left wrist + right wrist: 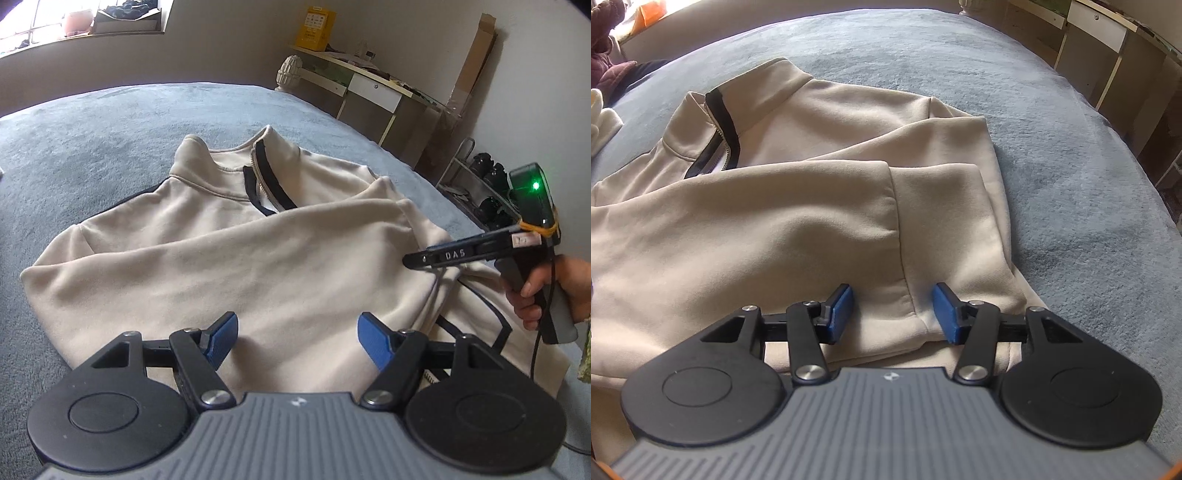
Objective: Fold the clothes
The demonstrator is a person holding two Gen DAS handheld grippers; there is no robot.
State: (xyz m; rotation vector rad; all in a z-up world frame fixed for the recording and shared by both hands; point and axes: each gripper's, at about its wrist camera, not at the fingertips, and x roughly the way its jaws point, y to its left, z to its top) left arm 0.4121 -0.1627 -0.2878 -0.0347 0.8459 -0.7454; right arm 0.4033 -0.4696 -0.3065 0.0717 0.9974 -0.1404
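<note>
Lying across a grey-blue bedspread (110, 122) is a cream sweatshirt (207, 266) with a stand-up collar and a short zip (264, 177) edged in black tape. One sleeve (775, 206) is folded across the chest, its cuff end lying toward the right side of the garment.

From the left wrist view, the left gripper (297, 338) hangs over the near hem of the sweatshirt with its blue pads (373, 341) wide apart and nothing caught between them. In the same view the right gripper (410, 260) comes in from the right edge, held by a hand (535, 291) on its grip, a green light glowing on its top; its tip is at the folded sleeve near the garment's right edge, though from this angle I cannot tell whether it touches.

From the right wrist view, the right gripper's pads stand partly apart on either side of the sleeve seam, over the cloth but not pinching it.

Beyond the bed, a pale desk (369, 81) stands against the wall with a yellow box (319, 29) on top; what the box contains cannot be made out. A wire rack (476, 184) beside the bed holds dark shoes. A tall cardboard carton (476, 62) leans in the corner.
</note>
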